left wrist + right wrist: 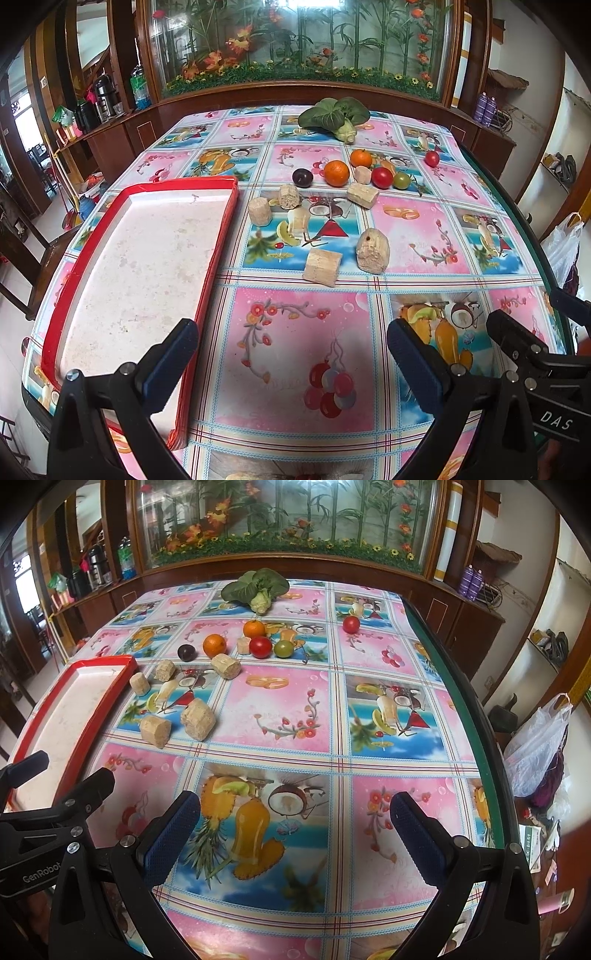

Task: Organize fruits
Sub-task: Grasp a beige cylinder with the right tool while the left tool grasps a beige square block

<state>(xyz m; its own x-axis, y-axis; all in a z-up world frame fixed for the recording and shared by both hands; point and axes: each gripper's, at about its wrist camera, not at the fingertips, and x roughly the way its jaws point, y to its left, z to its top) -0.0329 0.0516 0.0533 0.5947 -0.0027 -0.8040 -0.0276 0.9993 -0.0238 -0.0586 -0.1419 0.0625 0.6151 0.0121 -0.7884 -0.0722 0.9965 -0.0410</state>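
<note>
Two oranges [336, 172] [361, 158], a dark plum [302, 177], a red tomato [382, 177], a green tomato [401, 180] and a second red tomato [431, 158] lie at mid-table. The right wrist view shows the same oranges [214, 645], plum [185, 652] and tomatoes [260, 647]. A red-rimmed tray [218, 236] with nothing in it lies at the left. My left gripper [291, 354] is open over the near tablecloth beside the tray. My right gripper [295, 827] is open too, with nothing in it, near the front edge.
Several beige cut chunks [322, 266] [198, 719] lie scattered between the tray and the fruit. A leafy green vegetable [334, 116] sits at the far edge. The table's right edge [469, 716] drops to a floor with a plastic bag [539, 742]. A wooden cabinet stands behind.
</note>
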